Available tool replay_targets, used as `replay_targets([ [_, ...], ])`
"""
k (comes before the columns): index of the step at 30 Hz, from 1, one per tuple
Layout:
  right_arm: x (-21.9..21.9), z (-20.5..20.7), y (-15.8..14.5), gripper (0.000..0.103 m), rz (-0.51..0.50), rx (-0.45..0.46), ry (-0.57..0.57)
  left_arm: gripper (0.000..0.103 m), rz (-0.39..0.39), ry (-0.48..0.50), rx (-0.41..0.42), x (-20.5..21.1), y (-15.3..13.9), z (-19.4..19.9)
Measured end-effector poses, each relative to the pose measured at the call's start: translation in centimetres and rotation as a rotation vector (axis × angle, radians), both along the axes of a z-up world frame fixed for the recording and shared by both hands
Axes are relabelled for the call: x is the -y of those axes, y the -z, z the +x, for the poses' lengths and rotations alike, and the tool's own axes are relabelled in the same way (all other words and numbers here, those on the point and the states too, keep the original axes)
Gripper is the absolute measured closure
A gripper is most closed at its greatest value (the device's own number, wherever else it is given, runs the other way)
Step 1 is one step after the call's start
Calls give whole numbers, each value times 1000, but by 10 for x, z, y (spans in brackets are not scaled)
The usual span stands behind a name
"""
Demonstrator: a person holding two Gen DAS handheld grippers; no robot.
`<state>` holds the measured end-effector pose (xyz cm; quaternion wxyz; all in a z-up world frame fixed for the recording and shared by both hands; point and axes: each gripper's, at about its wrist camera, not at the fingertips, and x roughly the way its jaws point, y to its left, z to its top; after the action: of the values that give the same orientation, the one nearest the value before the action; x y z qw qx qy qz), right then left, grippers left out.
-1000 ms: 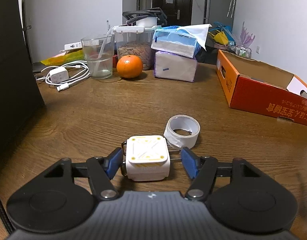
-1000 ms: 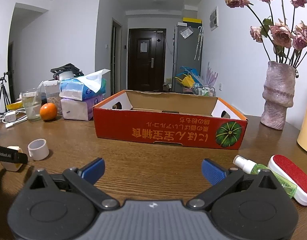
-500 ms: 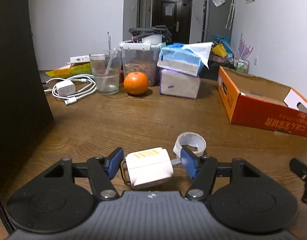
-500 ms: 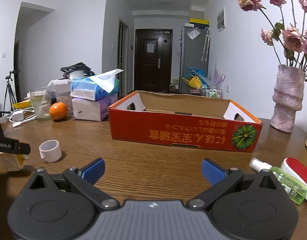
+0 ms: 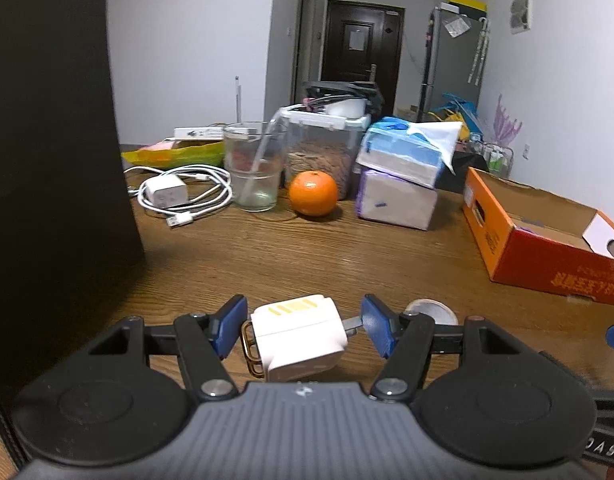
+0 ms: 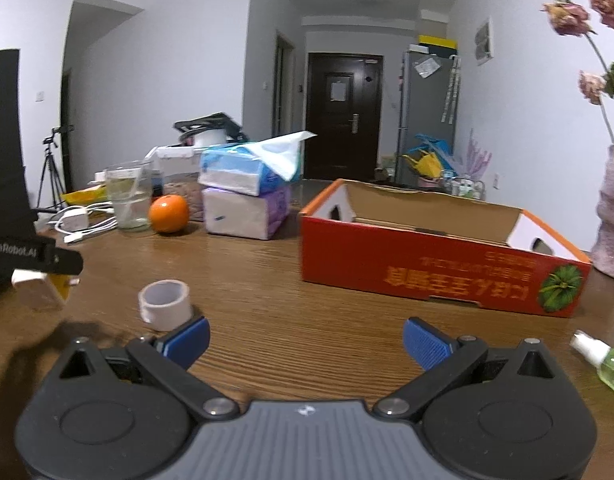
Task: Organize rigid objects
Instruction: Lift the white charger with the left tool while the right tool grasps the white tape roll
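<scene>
My left gripper (image 5: pixel 303 322) is shut on a white block (image 5: pixel 297 334) with yellow stripes, held by a gold ring on one side and a metal tab on the other. The block hangs tilted above the wooden table (image 5: pixel 307 256). The right wrist view shows the same block (image 6: pixel 37 290) under the left gripper (image 6: pixel 35 256) at the far left. A roll of white tape (image 6: pixel 165 304) stands on the table just ahead of my right gripper (image 6: pixel 305 338), which is open and empty. The tape roll (image 5: pixel 429 310) peeks out behind the left gripper's right finger. The red-orange cardboard box (image 6: pixel 427 276) lies open-topped to the right.
At the back stand an orange (image 5: pixel 313 194), a glass (image 5: pixel 255 166), stacked tissue packs (image 5: pixel 403 176), a food container (image 5: pixel 323 148) and a white charger with cable (image 5: pixel 167 192). A dark panel (image 5: pixel 47 140) walls off the left. A green spray bottle (image 6: pixel 605 360) and a vase (image 6: pixel 613 220) sit far right.
The left gripper has lifted the white block off the table and tilted it back. The right gripper has shifted left, closer to the tape roll.
</scene>
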<state>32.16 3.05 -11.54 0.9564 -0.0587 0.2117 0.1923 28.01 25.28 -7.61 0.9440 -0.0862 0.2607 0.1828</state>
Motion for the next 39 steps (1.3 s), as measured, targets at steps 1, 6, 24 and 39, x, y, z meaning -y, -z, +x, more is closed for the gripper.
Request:
replay_targets([
  [1,-5,0,0,0,-1,0,-8,38,-1,-4,1,-3,0,-1],
  [6,-30,4,1,0,-9,-14,-43,38,-3,-27,15,-18,-4,-4],
  [24,-110,36,11,16,-75,-139,-103,38,12,-71,15,-57,-5,-3],
  [39,-113,40,11,61,-41,-151,-107,38,40,-108,-3,-56,2,3],
])
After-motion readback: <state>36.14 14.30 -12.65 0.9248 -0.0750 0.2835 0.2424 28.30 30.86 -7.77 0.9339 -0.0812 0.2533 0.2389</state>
